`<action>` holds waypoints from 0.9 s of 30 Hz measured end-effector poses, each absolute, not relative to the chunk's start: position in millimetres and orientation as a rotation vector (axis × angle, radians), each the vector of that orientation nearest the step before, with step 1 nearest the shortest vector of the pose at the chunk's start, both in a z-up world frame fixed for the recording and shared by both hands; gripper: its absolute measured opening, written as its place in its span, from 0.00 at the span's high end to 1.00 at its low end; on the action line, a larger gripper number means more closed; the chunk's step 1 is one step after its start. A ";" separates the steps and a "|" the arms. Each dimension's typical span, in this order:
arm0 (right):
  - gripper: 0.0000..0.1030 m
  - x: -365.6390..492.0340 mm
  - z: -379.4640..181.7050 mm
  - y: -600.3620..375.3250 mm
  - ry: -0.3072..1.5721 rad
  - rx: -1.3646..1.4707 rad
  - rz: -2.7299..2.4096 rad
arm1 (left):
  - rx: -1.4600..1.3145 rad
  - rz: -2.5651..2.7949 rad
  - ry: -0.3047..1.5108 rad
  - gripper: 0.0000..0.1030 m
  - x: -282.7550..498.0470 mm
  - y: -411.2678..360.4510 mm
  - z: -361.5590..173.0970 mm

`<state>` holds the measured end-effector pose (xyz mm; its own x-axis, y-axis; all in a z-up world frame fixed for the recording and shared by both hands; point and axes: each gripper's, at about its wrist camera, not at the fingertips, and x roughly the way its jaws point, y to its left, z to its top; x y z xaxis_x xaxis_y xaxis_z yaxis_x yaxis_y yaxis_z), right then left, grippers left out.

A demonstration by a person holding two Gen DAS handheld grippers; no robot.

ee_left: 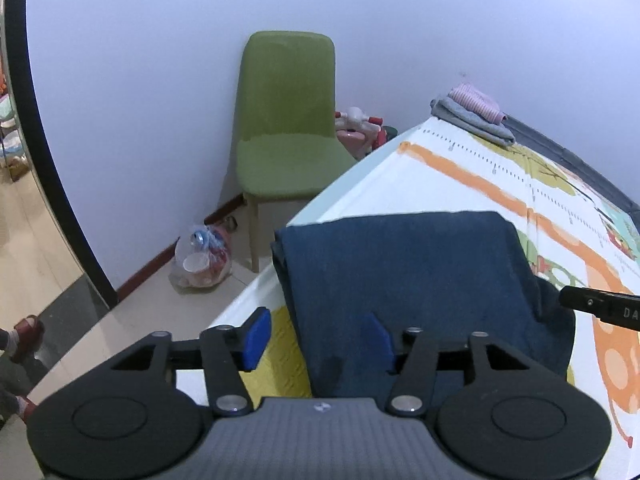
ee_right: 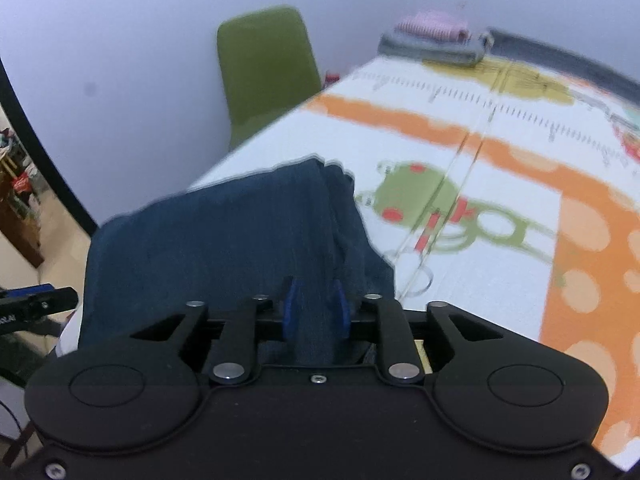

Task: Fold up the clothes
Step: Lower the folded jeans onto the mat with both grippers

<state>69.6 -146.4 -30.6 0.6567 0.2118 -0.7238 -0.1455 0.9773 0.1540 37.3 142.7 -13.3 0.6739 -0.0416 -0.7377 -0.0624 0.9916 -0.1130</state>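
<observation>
The dark blue folded garment [ee_left: 408, 272] lies on the near left part of the surface [ee_left: 460, 184], which is covered with a colourful printed mat of orange bands and green cartoon figures. The garment's left edge hangs a little past the surface's left side, and its far edge runs straight across the mat.

The left tool [ee_left: 316, 338] hovers at the garment's near left corner. Its two blue pads stand well apart — the left pad [ee_left: 256, 338] is off the cloth, over the yellow part of the mat, while the right pad is over the blue fabric. Nothing is pinched between them; the tool is open and holds nothing.

The right tool [ee_right: 316, 310] sits at the garment's near right side, where the cloth is bunched into a ridge. Its blue pads [ee_right: 289, 306] are only narrowly parted, and a fold of the blue fabric passes between them. This view is blurred, so I cannot tell whether the pads press on the cloth or merely stand beside it.

In the left wrist view the tip of the right tool shows at the right edge, just beside the garment's right side.

At the far end of the surface lies a small stack of folded clothes [ee_left: 474, 114] — grey below, pink striped on top. A green chair [ee_left: 286, 120] stands against the wall to the left of the surface, with a plastic bag [ee_left: 202, 258] on the floor near it.
</observation>
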 end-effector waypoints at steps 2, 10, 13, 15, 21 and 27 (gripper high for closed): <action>0.65 67.3 -20.2 -142.8 0.816 0.072 0.190 | -0.129 0.012 0.840 0.39 40.1 139.5 -6.8; 0.52 62.1 10.2 -123.1 0.879 0.049 0.136 | -0.099 0.007 0.958 0.22 50.1 124.7 3.5; 0.44 58.0 12.9 -114.1 0.932 0.037 0.133 | -0.076 0.026 1.002 0.20 50.7 120.9 4.1; 0.41 52.1 11.8 -110.0 0.961 0.021 0.143 | -0.078 0.035 1.040 0.17 50.5 121.4 3.9; 0.34 37.9 5.5 -99.4 1.050 -0.035 0.173 | -0.086 0.041 1.107 0.09 45.3 121.3 3.4; 0.30 26.7 -3.2 -92.6 1.121 -0.055 0.190 | -0.062 0.026 1.154 0.09 37.7 114.6 1.4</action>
<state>26.7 -92.6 -3.2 0.4207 0.1235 -0.8988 -0.1791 0.9825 0.0512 37.7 114.6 1.4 0.4049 -0.0113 -0.9143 -0.0527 0.9980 -0.0357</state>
